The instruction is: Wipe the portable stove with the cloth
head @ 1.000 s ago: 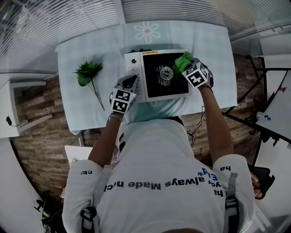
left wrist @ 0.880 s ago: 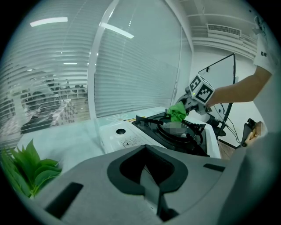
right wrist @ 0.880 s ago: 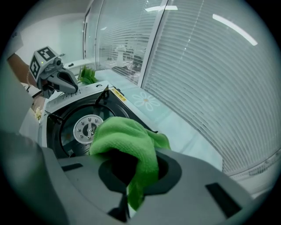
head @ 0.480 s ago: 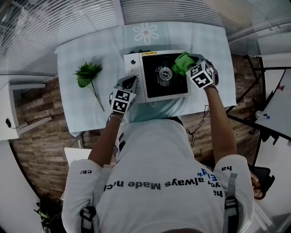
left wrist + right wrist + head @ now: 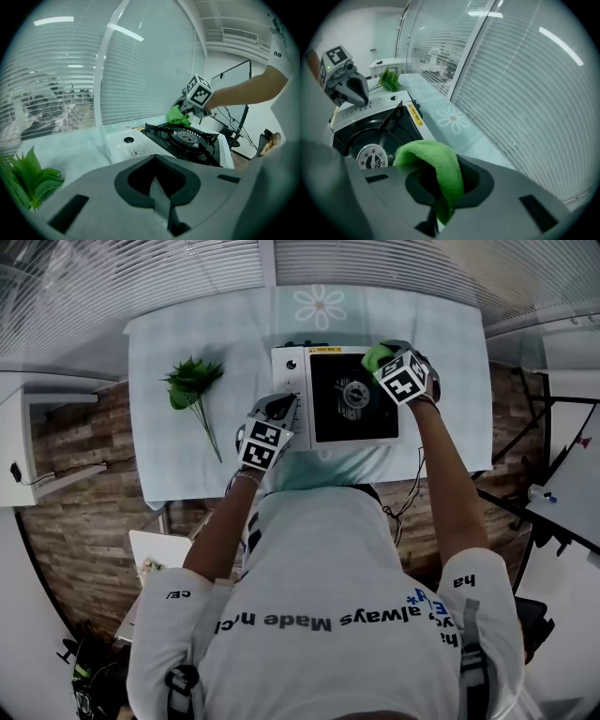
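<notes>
The left gripper [image 5: 277,413], jaws pressed together on nothing, sits at the 7 o'clock corner of the boxy white portable stove [image 5: 292,381], probably bracing it. Past the round metal burner [image 5: 355,394], at 1 o'clock, the right gripper [image 5: 386,364] pinches a fluffy green microfibre cloth [image 5: 375,356], bunched against the glossy black top for wiping.

Bright, even daylight through the blinds [image 5: 525,84] (fisheye edges darkened, bent).
</notes>
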Available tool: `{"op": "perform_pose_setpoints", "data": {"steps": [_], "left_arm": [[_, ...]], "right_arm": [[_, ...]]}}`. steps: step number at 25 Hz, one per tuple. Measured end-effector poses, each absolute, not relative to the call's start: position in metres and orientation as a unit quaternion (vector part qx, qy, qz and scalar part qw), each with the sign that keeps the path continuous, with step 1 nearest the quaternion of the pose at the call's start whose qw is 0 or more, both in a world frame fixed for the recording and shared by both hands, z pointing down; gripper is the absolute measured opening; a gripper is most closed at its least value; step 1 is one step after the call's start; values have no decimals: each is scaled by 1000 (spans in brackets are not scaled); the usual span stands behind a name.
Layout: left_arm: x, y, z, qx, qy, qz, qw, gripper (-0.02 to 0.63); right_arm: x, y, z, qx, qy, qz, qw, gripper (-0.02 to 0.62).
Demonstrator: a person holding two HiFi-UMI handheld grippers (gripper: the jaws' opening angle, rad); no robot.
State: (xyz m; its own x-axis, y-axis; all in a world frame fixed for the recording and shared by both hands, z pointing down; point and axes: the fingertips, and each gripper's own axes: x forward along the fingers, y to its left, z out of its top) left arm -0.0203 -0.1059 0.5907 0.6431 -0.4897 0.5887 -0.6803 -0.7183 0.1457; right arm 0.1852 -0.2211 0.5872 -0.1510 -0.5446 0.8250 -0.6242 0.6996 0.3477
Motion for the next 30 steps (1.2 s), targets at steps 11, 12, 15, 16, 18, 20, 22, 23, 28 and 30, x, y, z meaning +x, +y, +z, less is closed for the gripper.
{"op": "perform_pose_setpoints", "data": {"steps": [11, 12, 15, 16, 18, 20, 22, 23, 28, 30], "left_arm": [[-21, -107, 589, 892, -323, 258, 183, 12], [-21, -107, 589, 893, -322, 257, 183, 12], [-21, -107, 592, 893, -323, 255, 183, 12], [-21, -107, 591, 892, -324, 255, 184, 12], [-21, -107, 589, 892, -324, 255, 184, 12], [-21, -107, 593, 892, -324, 256, 184, 12], [-21, -107, 592, 892, -323, 256, 184, 12], [-21, -107, 592, 892, -323, 256, 184, 12], [-21, -108, 589, 892, -323, 257, 184, 12], [-20, -108, 590, 892, -323, 257, 184, 12]], "right_arm": [[163, -229, 596, 369, -746, 35, 552, 23], [160, -230, 597, 368, -745, 31, 555, 23], [152, -231, 597, 366, -743, 24, 560, 23], [148, -231, 597, 365, -746, 24, 557, 23], [138, -231, 596, 365, -755, 28, 545, 23], [123, -231, 597, 363, -761, 24, 537, 23], [106, -232, 597, 358, -767, 17, 532, 23], [99, -233, 597, 355, -770, 14, 530, 23], [58, -232, 594, 335, -794, 0, 508, 23], [48, -231, 595, 329, -794, -11, 511, 23]]}}
